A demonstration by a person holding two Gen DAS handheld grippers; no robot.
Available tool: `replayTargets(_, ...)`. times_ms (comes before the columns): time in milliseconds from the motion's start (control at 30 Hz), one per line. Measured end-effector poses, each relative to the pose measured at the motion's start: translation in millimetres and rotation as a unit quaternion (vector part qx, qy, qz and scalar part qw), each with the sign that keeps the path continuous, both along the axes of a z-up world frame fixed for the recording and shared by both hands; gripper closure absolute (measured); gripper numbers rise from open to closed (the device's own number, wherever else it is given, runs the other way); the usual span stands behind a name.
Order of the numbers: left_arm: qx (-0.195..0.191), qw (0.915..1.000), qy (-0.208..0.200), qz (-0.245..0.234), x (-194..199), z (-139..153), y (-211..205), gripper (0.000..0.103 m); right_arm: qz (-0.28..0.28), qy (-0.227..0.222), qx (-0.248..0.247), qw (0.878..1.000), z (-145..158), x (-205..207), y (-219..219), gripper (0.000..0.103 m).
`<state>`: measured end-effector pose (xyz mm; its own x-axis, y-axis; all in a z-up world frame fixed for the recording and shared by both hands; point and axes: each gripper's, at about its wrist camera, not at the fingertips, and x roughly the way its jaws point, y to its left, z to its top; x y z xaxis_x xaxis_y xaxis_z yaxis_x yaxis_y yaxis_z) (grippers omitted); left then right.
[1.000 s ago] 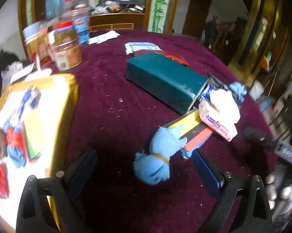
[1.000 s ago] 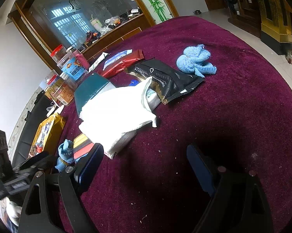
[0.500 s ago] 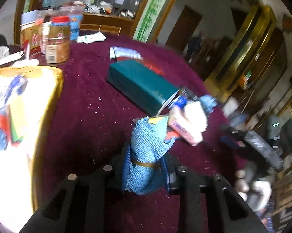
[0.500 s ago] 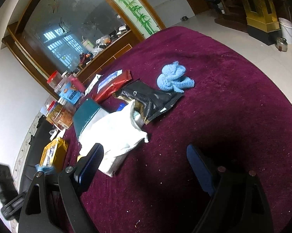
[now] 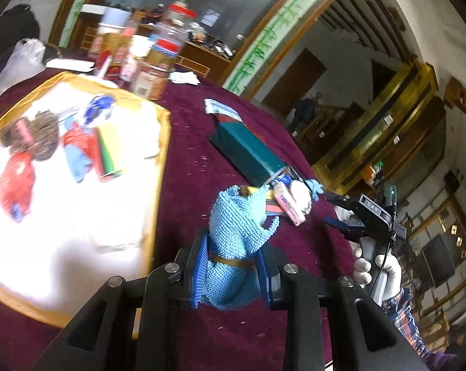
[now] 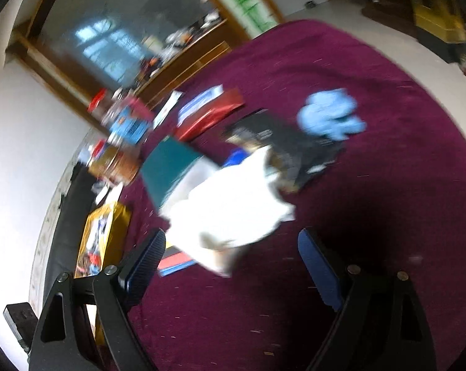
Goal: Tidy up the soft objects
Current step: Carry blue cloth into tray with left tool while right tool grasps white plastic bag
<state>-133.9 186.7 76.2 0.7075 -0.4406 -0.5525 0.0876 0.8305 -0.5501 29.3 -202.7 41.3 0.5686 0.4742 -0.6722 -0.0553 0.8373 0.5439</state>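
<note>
My left gripper (image 5: 231,266) is shut on a light blue knitted cloth bundle (image 5: 237,238) tied with a tan band, held above the maroon tablecloth beside the yellow-rimmed white tray (image 5: 158,167). The tray holds several small soft items in red, blue and brown. My right gripper (image 6: 233,259) is open and empty over the table, just in front of a white cloth (image 6: 233,204). A second light blue cloth (image 6: 330,119) lies farther back on the right. The right gripper also shows in the left wrist view (image 5: 353,216), held by a gloved hand.
A teal box (image 5: 248,151) lies mid-table, with a black packet (image 6: 288,142) and a red packet (image 6: 211,117) near it. Jars and bottles (image 5: 152,65) stand at the table's far left. Colored flat strips (image 6: 177,261) lie under the white cloth. The right wrist view is motion-blurred.
My left gripper closed on the blue bundle, lifted it and swung left toward the tray. My right gripper stayed open and shifted over the table.
</note>
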Motion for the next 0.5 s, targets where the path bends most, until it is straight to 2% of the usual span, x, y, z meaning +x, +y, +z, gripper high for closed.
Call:
replayTargets(67, 0.001, 0.9999, 0.004, 0.013, -6, -3, 11, 0.074, -0.003, 0.013, -0.013, 1.000, -2, 10, 18, 0.016)
replayTargets(200, 0.007, 0.9990, 0.009, 0.043, -22, -6, 35, 0.074, -0.032, 0.051, -0.006, 0.998, -12, 28, 32, 0.016)
replayTargets(267, 0.005, 0.9980, 0.010, 0.062, -29, -7, 51, 0.074, -0.046, 0.050, -0.023, 0.997, -12, 34, 38, 0.019)
replayTargets(333, 0.003, 0.9967, 0.010, 0.081, -36, -8, 66, 0.074, -0.050, 0.041, -0.048, 0.997, -10, 37, 43, 0.069)
replayTargets(400, 0.000, 0.9952, 0.008, 0.097, -43, -10, 81, 0.074, -0.047, 0.039, -0.039, 0.997, -11, 34, 41, 0.083)
replayTargets(500, 0.003, 0.9928, 0.007, 0.120, -50, -12, 99, 0.074, -0.048, 0.022, -0.050, 0.997, -1, 21, 36, 0.085)
